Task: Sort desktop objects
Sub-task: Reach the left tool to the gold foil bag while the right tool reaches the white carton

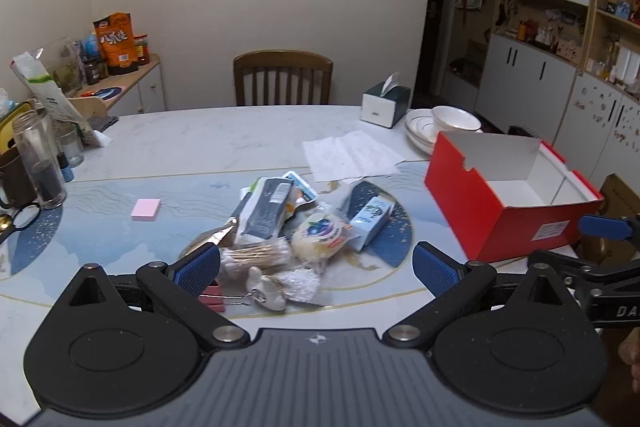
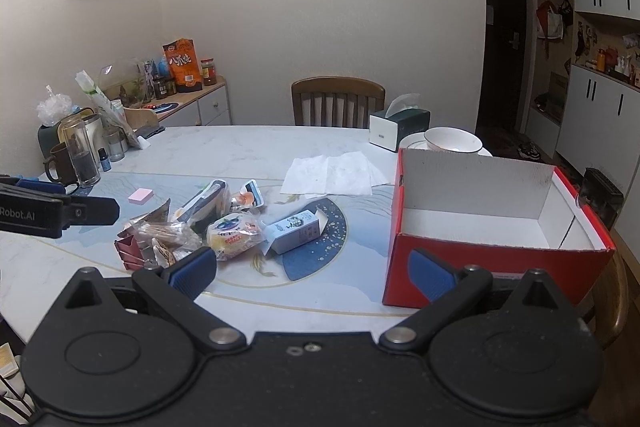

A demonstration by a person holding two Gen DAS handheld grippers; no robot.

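Currently, at the far left of the table (image 1: 224,135) stand a glass jar (image 1: 38,163) and a dark mug (image 2: 60,163). A pink notepad (image 1: 146,209) lies flat and alone on the table mat, well apart from the other items.

Toward the middle, the left gripper (image 1: 316,269) hangs over the near edge of a loose heap, its blue pads spread wide with nothing between them. The heap contains a bag of cotton swabs (image 1: 256,253), a dark packet (image 1: 266,213) resting on top of other wrappers, a round wrapped bun (image 1: 318,237), and a small blue-and-white carton (image 1: 370,223) lying on its side just right of the bun. Folded white paper (image 1: 352,155) lies behind the heap.

Further right, the right gripper (image 2: 312,273) is likewise fully released and holds nothing; it hovers over bare table between the heap and a red box (image 2: 492,263). The box stands upright and open at the right edge, its white interior bare. Behind it sit a tissue box (image 2: 398,131) and a white bowl (image 2: 452,141) on plates.
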